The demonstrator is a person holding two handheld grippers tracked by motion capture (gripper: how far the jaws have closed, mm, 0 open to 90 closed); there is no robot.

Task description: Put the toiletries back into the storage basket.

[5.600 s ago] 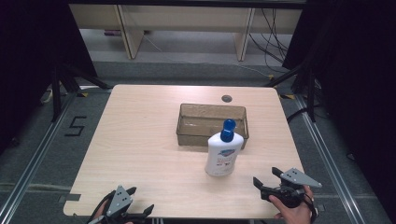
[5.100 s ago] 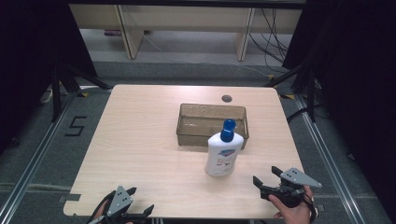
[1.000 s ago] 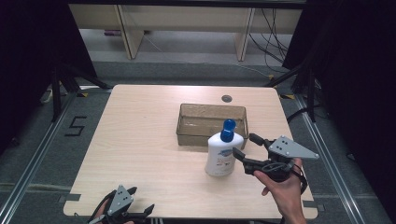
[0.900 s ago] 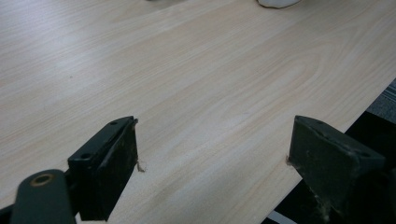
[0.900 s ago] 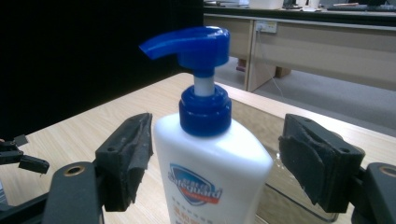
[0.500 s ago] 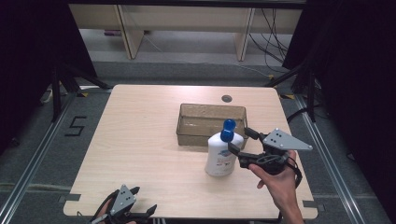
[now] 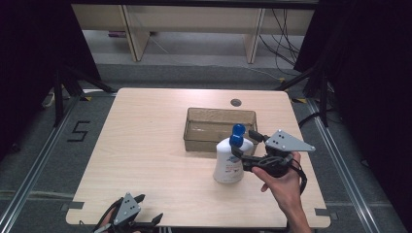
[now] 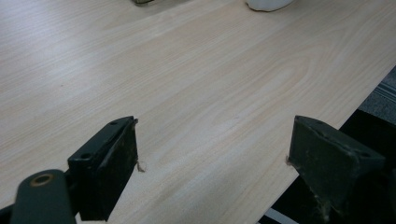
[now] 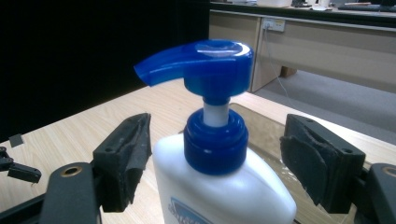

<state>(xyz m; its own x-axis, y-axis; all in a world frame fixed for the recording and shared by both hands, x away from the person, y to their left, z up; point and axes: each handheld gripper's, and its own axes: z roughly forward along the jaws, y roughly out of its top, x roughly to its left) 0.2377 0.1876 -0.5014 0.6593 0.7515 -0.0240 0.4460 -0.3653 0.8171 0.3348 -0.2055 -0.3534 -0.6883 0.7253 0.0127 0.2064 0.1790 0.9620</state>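
A white pump bottle (image 7: pixel 227 165) with a blue pump head (image 7: pixel 237 134) stands upright on the wooden table (image 7: pixel 145 145), just in front of a brown see-through bin (image 7: pixel 221 112). My right gripper (image 7: pixel 245 144) reaches in from the right, held level, open, with one jaw on each side of the bottle's upper part. In the right gripper view the bottle (image 9: pixel 219 196) and its blue head (image 9: pixel 205 60) stand between the pads of my right gripper (image 9: pixel 217 144), with gaps on both sides. My left gripper (image 7: pixel 148 208) rests open at the table's near left edge, holding nothing (image 8: pixel 212 144).
A small round hole (image 7: pixel 236 102) lies in the tabletop behind the bin. The bottle's base (image 8: pixel 268 3) peeks in at the top of the left gripper view. Bare wood spreads across the table's left half. Dark frame legs and cables stand on the floor beyond.
My right gripper has moved from the near right corner left and forward to the bottle, and its jaws now straddle it. The bottle and left gripper have stayed put.
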